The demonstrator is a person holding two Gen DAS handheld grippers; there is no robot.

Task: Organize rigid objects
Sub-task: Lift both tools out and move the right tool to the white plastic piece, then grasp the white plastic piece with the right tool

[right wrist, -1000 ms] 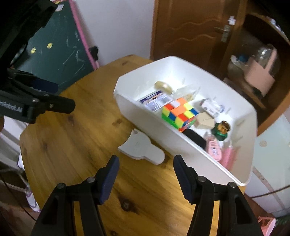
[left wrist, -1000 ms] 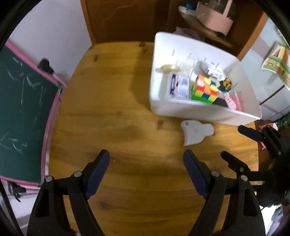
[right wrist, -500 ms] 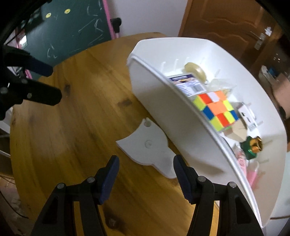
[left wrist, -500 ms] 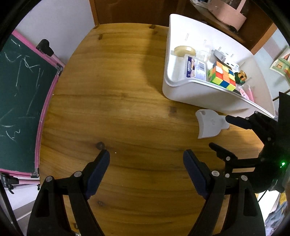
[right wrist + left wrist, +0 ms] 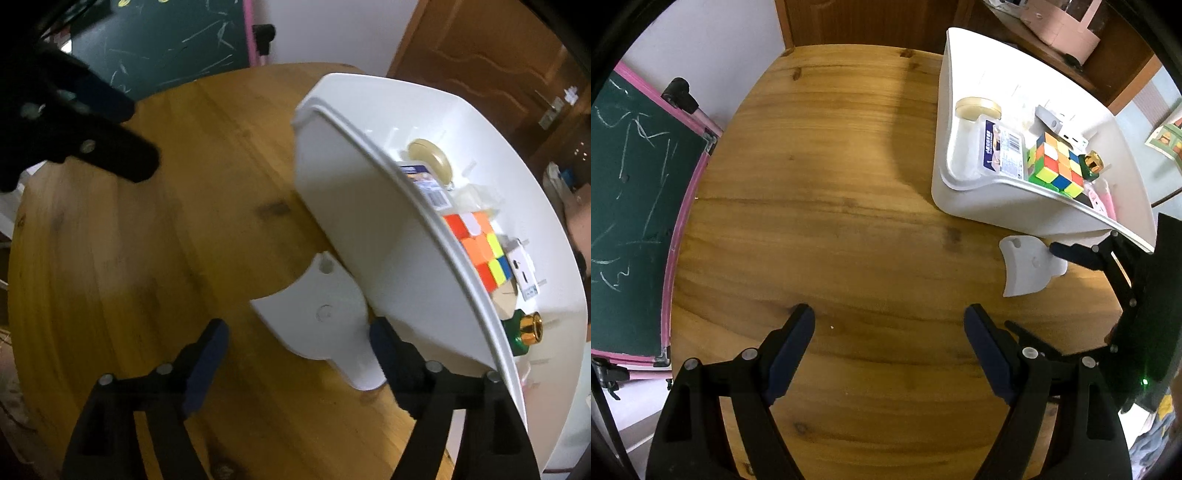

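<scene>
Now the right gripper (image 5: 297,332), jaws just widened, straddles the flat white piece (image 5: 317,317) beside the bin (image 5: 354,221); the left gripper (image 5: 888,325) hovers wide, farther away.

On the surface (image 5: 820,206), a flat plastic piece (image 5: 317,317) lies just beside the bin (image 5: 343,221), which holds a puzzle cube (image 5: 1058,168); a chalkboard (image 5: 631,206) stands left.

A round wooden table (image 5: 820,229) fills the near ground, with a pink-framed green chalkboard (image 5: 631,206) at left against a white wall (image 5: 713,48) and a brown wooden door (image 5: 491,70) beyond.
</scene>
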